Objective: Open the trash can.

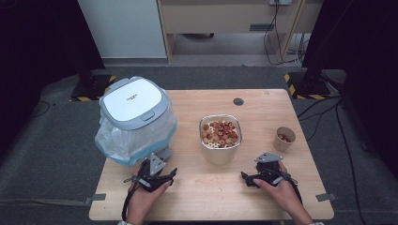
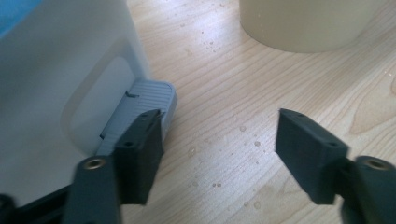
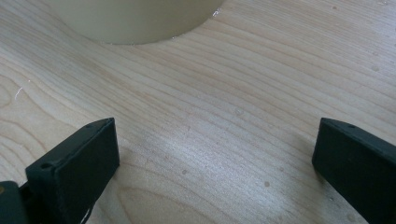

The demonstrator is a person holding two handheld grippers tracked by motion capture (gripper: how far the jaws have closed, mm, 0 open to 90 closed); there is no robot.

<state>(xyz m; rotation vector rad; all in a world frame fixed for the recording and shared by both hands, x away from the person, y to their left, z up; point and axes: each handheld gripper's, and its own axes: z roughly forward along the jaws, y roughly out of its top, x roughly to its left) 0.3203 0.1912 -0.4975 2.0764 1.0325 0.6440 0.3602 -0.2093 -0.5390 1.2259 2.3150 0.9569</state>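
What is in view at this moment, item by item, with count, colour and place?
bin: one, white and grey lid shut, clear liner bag around it, on the table's left part.
pedal: one, grey, at the bin's foot, just ahead of one finger of the left gripper.
bowl: one, cream, middle of the table, full of brown and pale round snacks.
cup: one, tan paper, right of the bowl, a few brown bits inside.
table: one, light wood, with a dark round hole near its far edge.
cables: several, black, on the grey floor at the far right.
left gripper: one, black, jaws open, near the bin.
right gripper: one, black, jaws open over bare wood.
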